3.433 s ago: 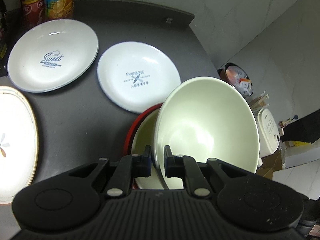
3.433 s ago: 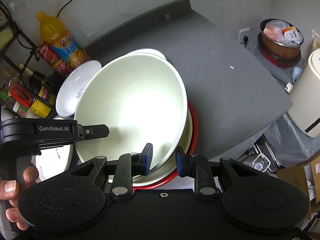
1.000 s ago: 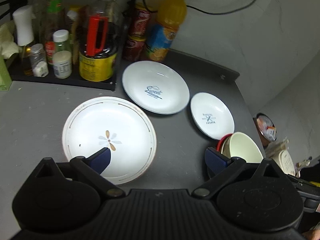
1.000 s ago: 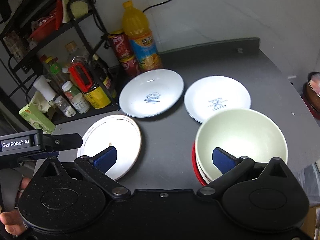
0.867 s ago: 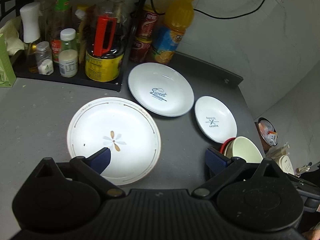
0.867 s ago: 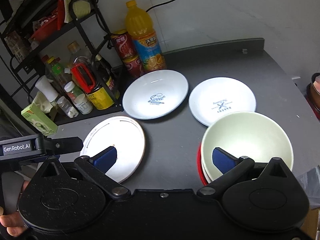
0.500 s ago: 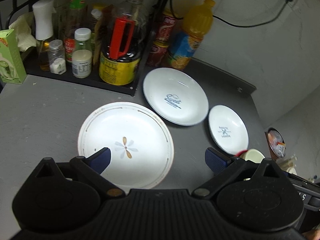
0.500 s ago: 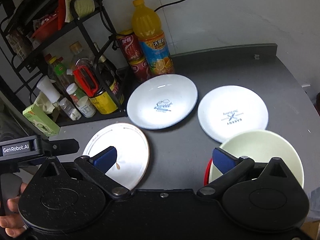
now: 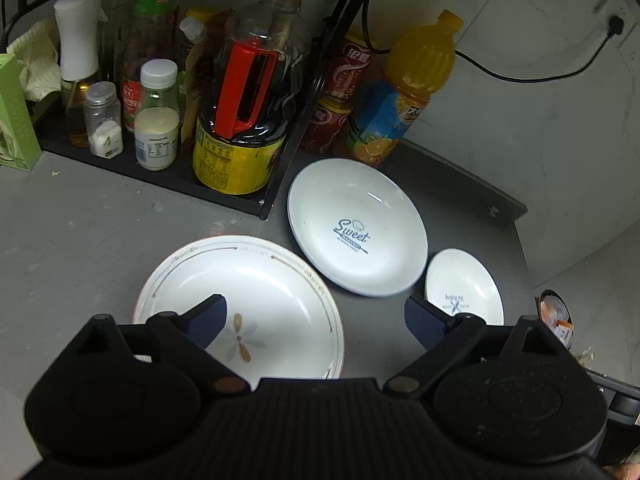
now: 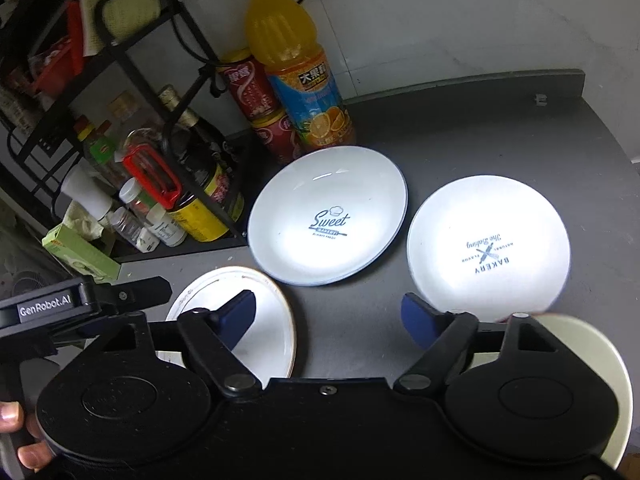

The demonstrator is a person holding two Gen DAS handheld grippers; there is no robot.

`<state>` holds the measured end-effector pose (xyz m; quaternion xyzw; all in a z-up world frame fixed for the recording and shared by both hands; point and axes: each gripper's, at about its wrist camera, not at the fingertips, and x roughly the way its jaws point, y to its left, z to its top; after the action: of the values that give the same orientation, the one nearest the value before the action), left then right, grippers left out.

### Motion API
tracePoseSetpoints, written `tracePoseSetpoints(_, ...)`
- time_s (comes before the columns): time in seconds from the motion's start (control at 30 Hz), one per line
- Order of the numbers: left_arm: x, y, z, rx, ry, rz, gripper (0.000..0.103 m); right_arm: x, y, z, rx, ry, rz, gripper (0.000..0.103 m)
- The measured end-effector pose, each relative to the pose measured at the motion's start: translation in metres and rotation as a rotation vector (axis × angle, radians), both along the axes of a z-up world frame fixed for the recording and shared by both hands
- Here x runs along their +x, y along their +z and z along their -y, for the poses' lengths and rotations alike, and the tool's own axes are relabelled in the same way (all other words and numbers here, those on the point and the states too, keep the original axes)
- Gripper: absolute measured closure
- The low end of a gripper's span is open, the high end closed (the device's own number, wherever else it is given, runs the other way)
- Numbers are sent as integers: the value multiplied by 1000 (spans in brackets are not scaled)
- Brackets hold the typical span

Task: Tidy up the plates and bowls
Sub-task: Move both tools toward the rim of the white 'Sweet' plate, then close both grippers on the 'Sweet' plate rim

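Three white plates lie on the dark grey counter. The flower plate (image 9: 256, 300) (image 10: 276, 320) is nearest. Behind it is the "Sweet" plate (image 9: 356, 236) (image 10: 328, 216), and to the right the small "Bakery" plate (image 9: 464, 284) (image 10: 488, 244). A cream bowl (image 10: 592, 364) shows at the lower right, mostly behind the gripper body. My left gripper (image 9: 316, 318) hovers above the flower plate's right rim, its jaws wide and closing, with nothing gripped. My right gripper (image 10: 328, 314) hangs over bare counter between the flower plate and the Bakery plate, its jaws closing on nothing.
A black rack (image 9: 224, 196) of sauce bottles and jars lines the back left. Red cans (image 10: 256, 92) and an orange juice bottle (image 10: 296, 72) stand behind the Sweet plate. The counter's edge (image 10: 600, 128) runs at the right. A hand (image 10: 16, 432) holds the left gripper's housing (image 10: 60, 308).
Both cameras have moved in toward the plates and lower. The cream bowl has left the left wrist view and slid to the right view's corner. The right jaws have narrowed noticeably, the left slightly.
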<state>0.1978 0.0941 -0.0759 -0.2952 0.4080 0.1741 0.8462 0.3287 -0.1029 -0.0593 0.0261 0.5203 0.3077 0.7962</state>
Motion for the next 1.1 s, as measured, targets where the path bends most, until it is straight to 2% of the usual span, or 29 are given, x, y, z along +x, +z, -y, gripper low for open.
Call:
tracePoseSetpoints(0.13,18,-9,-3,-17,6,1,18,20,-9,-3,-16,5,-15,31)
tracePoseSetpoints(0.3,41,-26,-9,-55,18,-7,34,44,-20,-8,-22,6,-36,35)
tracePoseSetpoints(0.37,50,-33,-11,-62,26,-10,35,52,-23,-9,-23,9,-38,37)
tracePoseSetpoints(0.7,79,-62,-23,-106,103,-18,54,89,-43,-27,-51,40,-50,43)
tracePoseSetpoints(0.77,82,-68,-26,-118,124,-14,55,96,-49,-31,-58,44,-57,45)
tracePoseSetpoints(0.93,90,-86,-37,-155,183,-4,61,115,-66,-38,-54,49,-84,61)
tracePoseSetpoints(1.1,94,-105,-45,-208,247,8,75,133,-80,-39,-44,21,-111,64)
